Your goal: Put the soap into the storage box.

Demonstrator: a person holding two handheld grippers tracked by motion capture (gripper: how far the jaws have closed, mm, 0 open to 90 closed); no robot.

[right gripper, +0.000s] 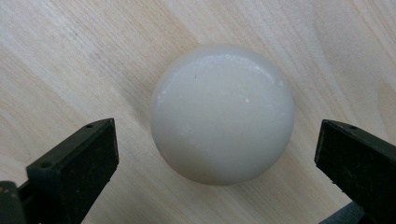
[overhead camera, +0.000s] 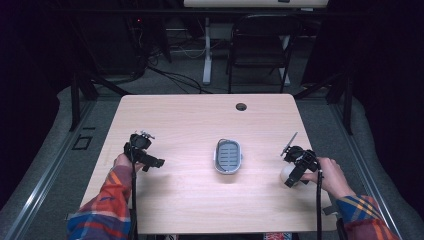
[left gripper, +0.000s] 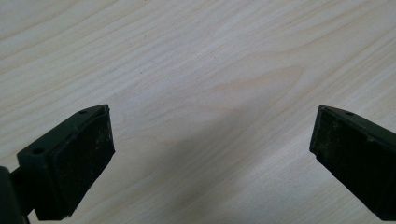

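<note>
Left claw (overhead camera: 159,162) hovers low over the left part of the wooden table (overhead camera: 190,200), held in the person's left hand (overhead camera: 121,161), its jaws spread wide with bare wood between them; in the left gripper view its two black jaws stand far apart with nothing touching either pad. To the right of that claw, well apart from it and about midway between the two claws, sits a small grey oval dish (overhead camera: 228,156) with a slotted floor, lying flat on the wood. Farther right, the right claw (overhead camera: 289,183) points down at a white rounded bar of soap (overhead camera: 287,173), gripped from behind by the right hand (overhead camera: 331,175). In the right gripper view the soap (right gripper: 223,113) rests on the table just ahead of the jaws and centred between them; the jaws are spread wide, wider than the soap, and neither pad touches it. Plaid sleeves (overhead camera: 107,202) come in from the near edge.
</note>
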